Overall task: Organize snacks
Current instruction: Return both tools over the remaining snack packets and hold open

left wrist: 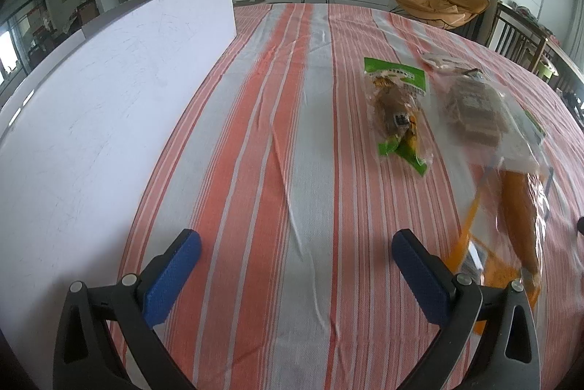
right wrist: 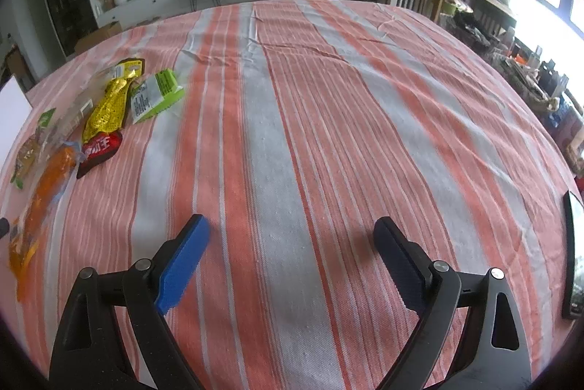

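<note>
Snacks lie loose on the striped bench (left wrist: 255,171), none sorted yet, so I think the job is only starting. From the left wrist view, the left tool (left wrist: 296,253) is wide open and holds nothing. Ahead of it and to its right sits a green-edged snack bag (left wrist: 398,109), a clear bag of brown squares (left wrist: 474,109) just beside that, and a long orange snack (left wrist: 518,218) close by its right finger. A big white board (left wrist: 102,98) stands along its left. From the right wrist view, the right tool (right wrist: 292,236) is wide open too, with only cloth in front. All the snacks are off to its left: a gold and red pack (right wrist: 106,112), a green pack (right wrist: 157,96) and the orange one.
</note>
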A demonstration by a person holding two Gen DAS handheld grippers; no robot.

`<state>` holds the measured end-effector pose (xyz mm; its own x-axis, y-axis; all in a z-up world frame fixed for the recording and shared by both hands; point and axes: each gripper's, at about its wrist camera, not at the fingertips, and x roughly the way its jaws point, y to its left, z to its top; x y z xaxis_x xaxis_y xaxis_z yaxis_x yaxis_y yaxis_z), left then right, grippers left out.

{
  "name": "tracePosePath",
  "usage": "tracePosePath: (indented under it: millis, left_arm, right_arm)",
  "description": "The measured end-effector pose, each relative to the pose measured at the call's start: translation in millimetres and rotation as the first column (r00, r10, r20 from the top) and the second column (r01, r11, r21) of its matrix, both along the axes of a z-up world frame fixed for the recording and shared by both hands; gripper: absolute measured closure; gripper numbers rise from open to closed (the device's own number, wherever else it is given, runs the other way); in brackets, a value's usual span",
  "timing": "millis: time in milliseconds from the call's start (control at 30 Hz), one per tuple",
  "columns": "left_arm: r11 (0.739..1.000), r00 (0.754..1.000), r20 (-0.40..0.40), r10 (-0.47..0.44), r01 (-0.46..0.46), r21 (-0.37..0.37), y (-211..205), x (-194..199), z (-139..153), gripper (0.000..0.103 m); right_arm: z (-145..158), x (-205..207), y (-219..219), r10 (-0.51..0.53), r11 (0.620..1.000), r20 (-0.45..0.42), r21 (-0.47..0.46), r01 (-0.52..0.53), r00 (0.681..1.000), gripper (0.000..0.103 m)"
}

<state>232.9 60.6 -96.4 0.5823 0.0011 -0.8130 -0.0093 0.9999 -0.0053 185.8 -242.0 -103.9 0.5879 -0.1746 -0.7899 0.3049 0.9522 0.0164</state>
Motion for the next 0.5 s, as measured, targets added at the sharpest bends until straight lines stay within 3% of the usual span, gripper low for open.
tracePosePath:
  millis: [500]
  left_arm:
    - [1.0,1.0,0.003,0.002,-0.002,0.0,-0.4,-2.3,0.2,0.0]
  right_arm:
    - [0.4,-0.8,-1.5,-0.001,1.0,-0.002,0.002,0.001,1.0,0.008]
